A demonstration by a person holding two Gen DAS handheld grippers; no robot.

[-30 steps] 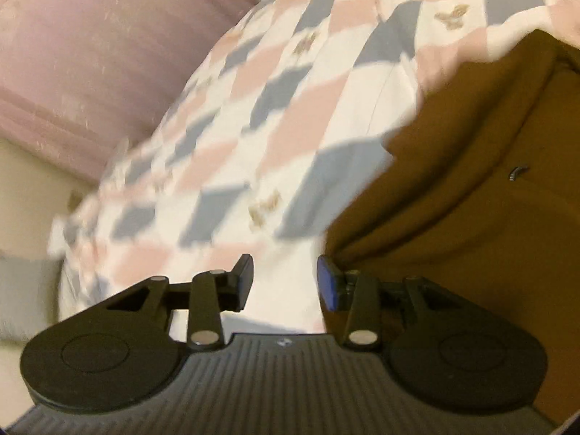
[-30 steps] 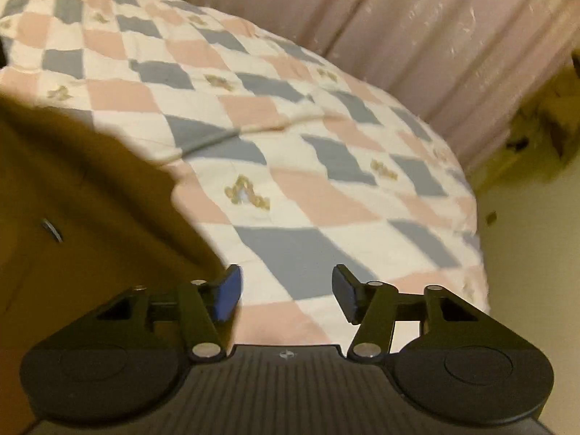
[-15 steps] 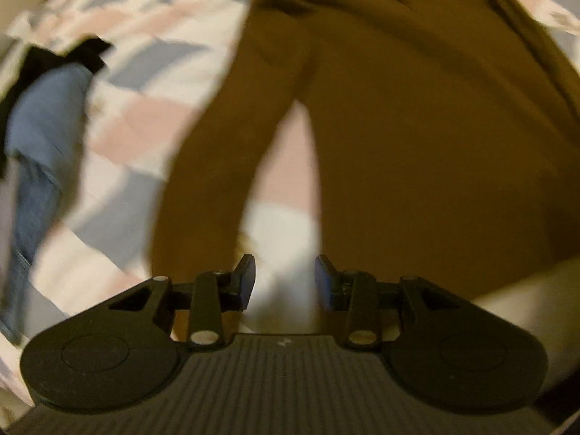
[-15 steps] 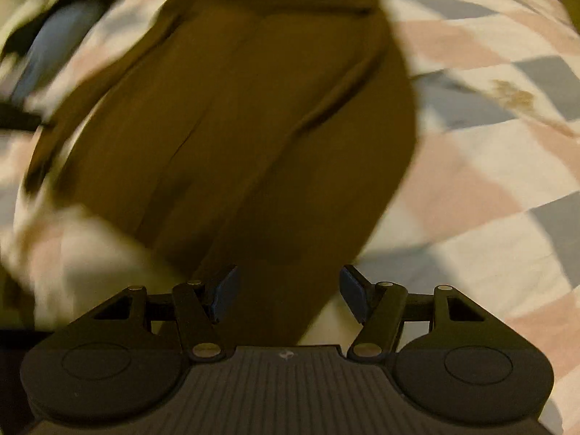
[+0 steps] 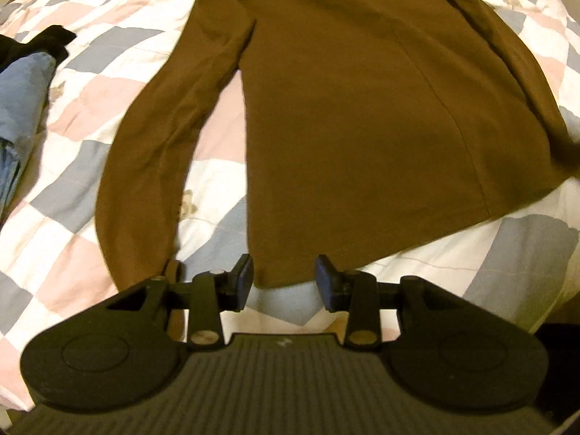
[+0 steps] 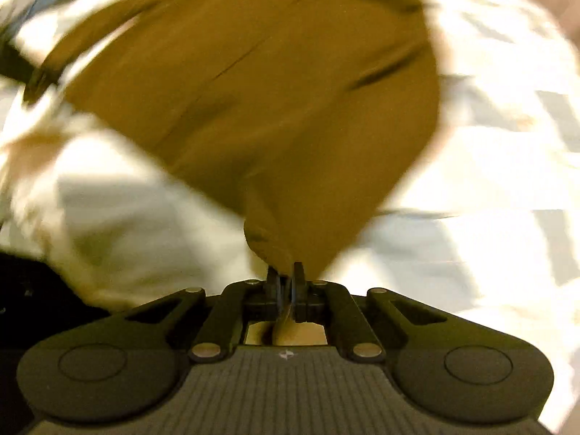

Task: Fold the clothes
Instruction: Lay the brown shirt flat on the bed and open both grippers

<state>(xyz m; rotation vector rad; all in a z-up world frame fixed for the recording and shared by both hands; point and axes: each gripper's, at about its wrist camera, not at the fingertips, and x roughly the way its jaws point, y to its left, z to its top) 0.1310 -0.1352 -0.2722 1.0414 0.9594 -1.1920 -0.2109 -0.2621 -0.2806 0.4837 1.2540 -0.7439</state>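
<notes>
A brown long-sleeved top [image 5: 355, 108] lies flat on the checked quilt, its left sleeve [image 5: 156, 145] trailing down beside the body. My left gripper [image 5: 284, 282] is open and empty, its jaws either side of the near left hem corner, just above it. In the blurred right wrist view the same brown top [image 6: 275, 83] fills the middle. My right gripper [image 6: 286, 277] is shut on the near hem corner, and the cloth bunches up into the jaws.
The quilt [image 5: 90, 83] is patterned in pink, grey and white diamonds. Blue jeans [image 5: 21, 101] and a black garment [image 5: 43, 41] lie at the far left. The bed's dark near edge [image 5: 558, 337] shows at the right.
Both grippers swung from the head of the bed to the near hem of the brown top. The right gripper has closed on the hem corner. The left gripper stays open.
</notes>
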